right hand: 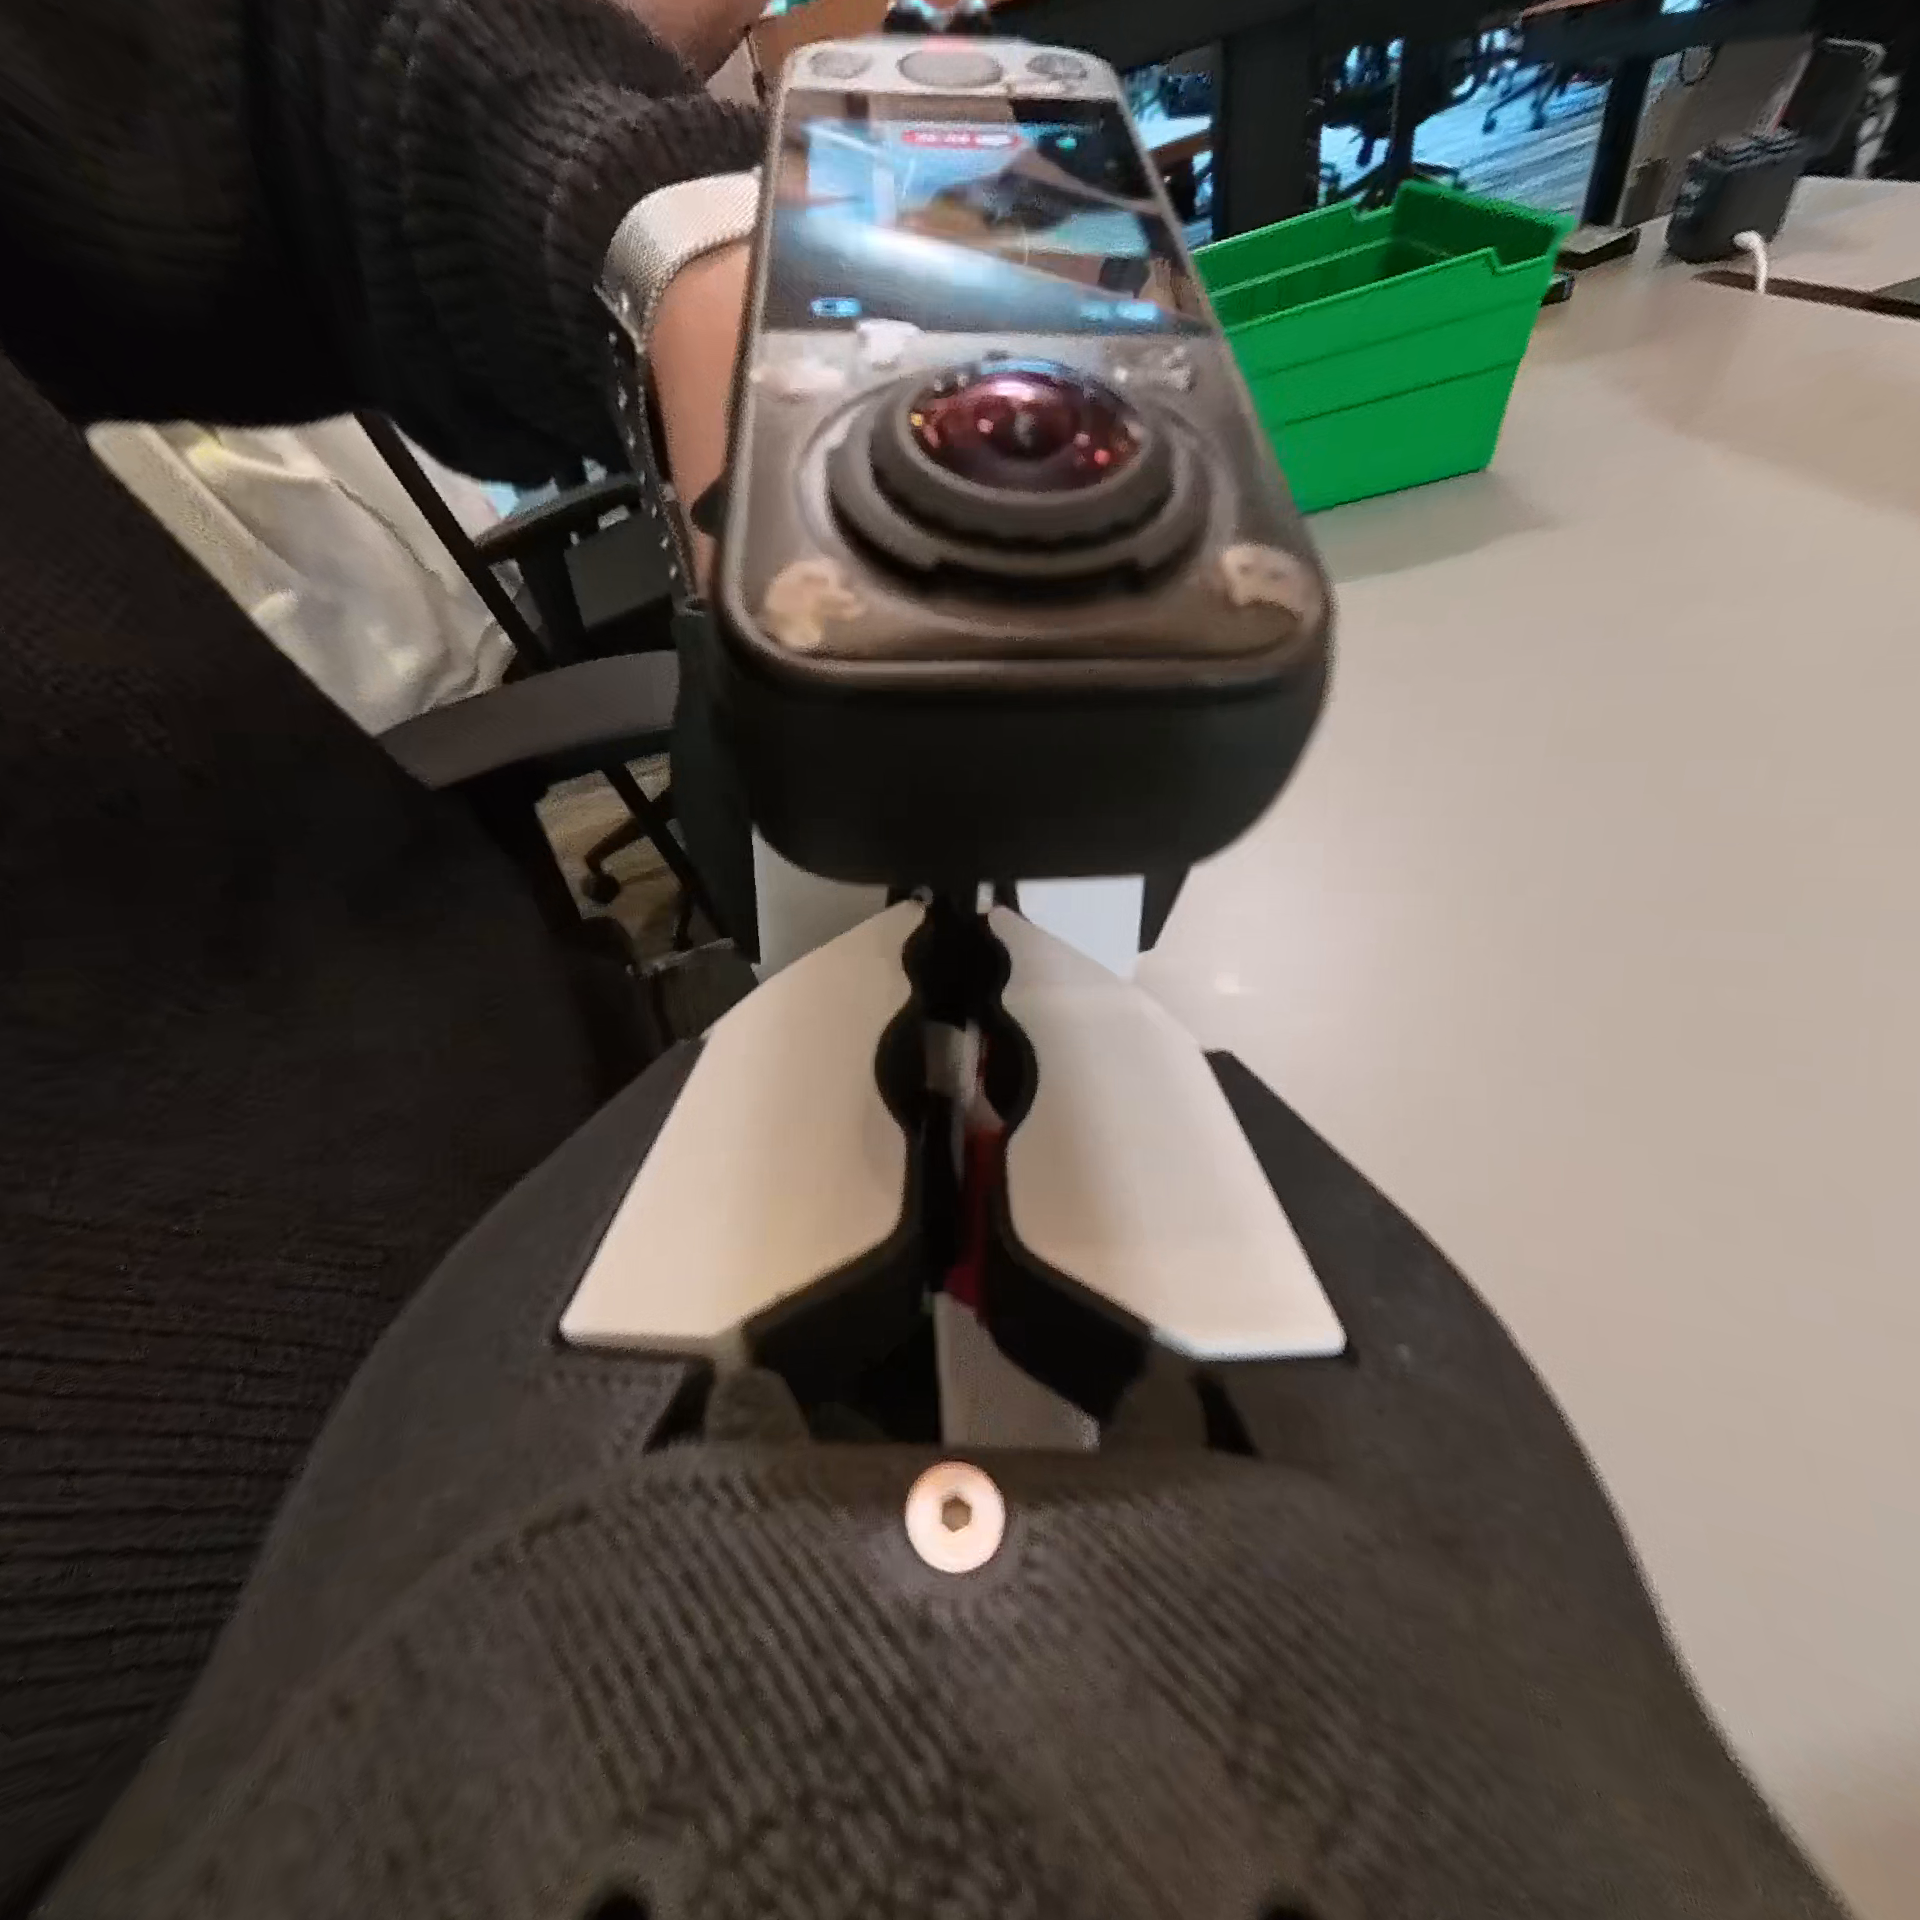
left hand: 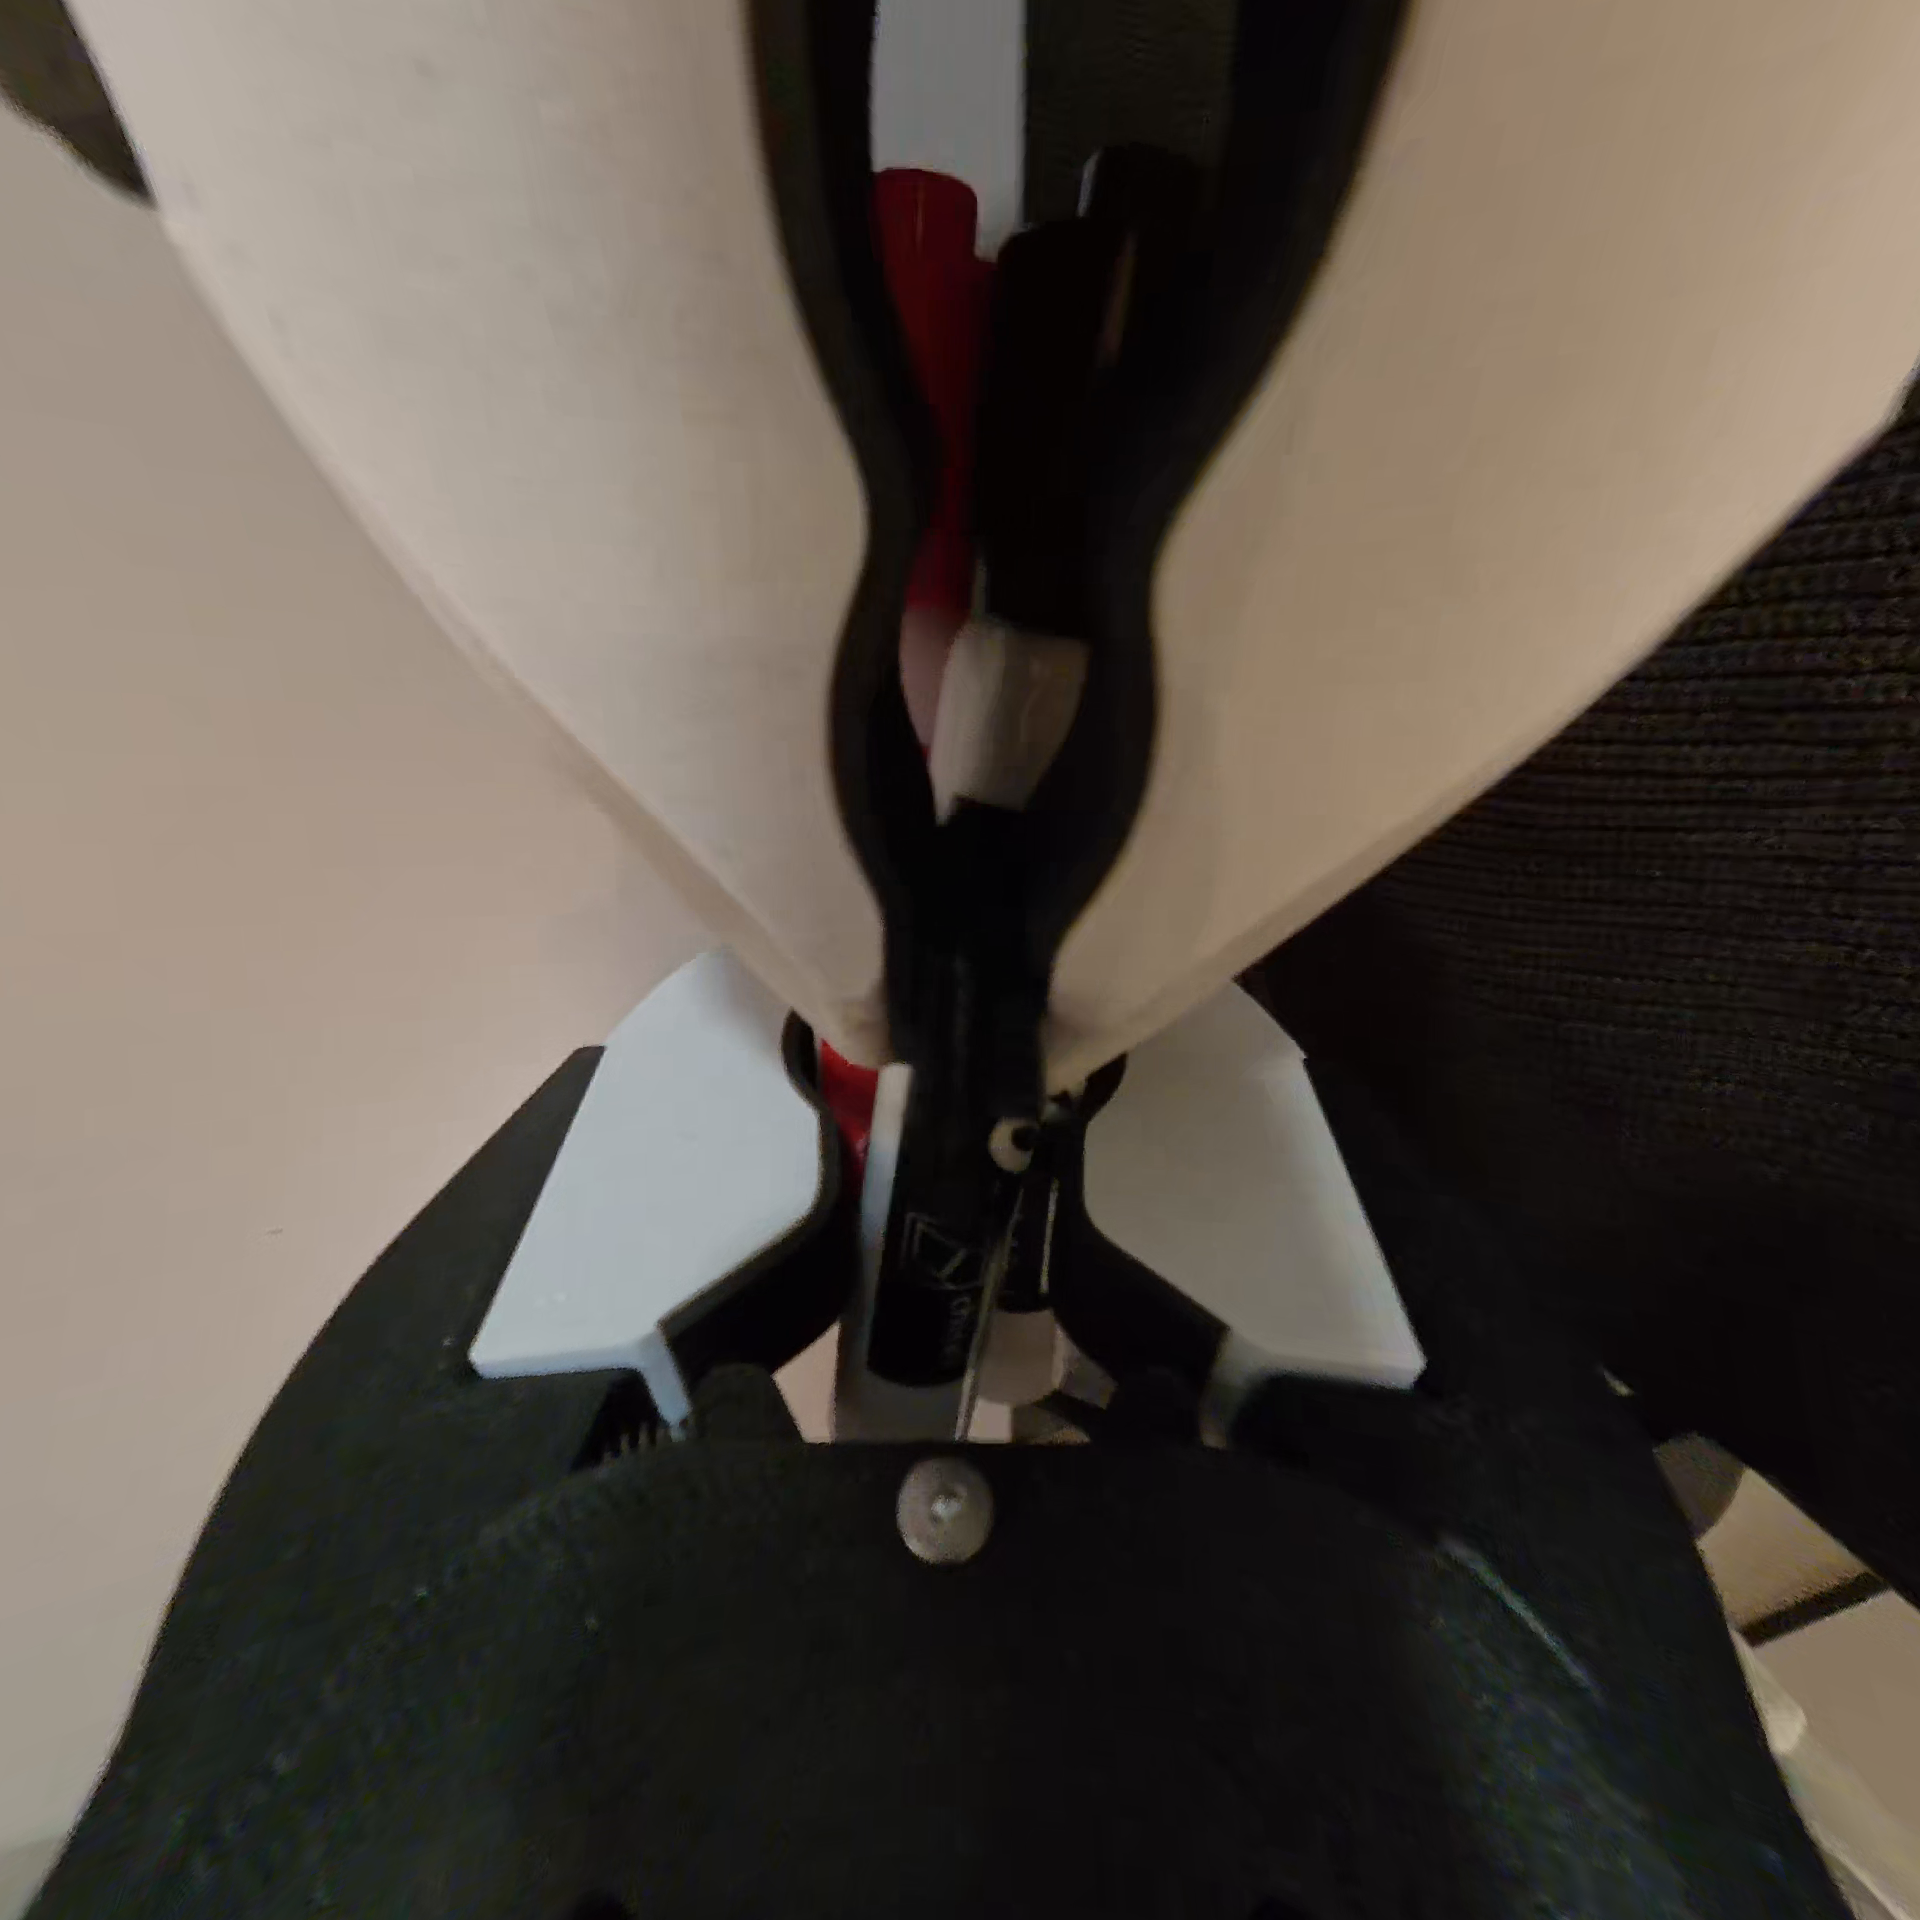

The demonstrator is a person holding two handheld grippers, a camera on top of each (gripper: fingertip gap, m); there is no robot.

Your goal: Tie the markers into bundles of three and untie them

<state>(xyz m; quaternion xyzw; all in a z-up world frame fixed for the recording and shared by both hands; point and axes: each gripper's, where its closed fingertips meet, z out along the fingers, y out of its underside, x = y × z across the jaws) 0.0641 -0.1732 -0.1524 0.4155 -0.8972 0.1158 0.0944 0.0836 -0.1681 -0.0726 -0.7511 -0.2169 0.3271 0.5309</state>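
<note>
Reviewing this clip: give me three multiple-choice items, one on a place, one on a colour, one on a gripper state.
1. Where is the green bin?
A. on the table's far part
B. on the chair
C. on the floor

2. What colour is the marker beside the black markers?
A. blue
B. red
C. yellow

3. The left gripper is:
A. wide open
B. shut on the markers
C. out of view

Answers: 1 A, it stands on the white table; 2 B, a red marker shows; 3 B, both fingers press the bundle.
</note>
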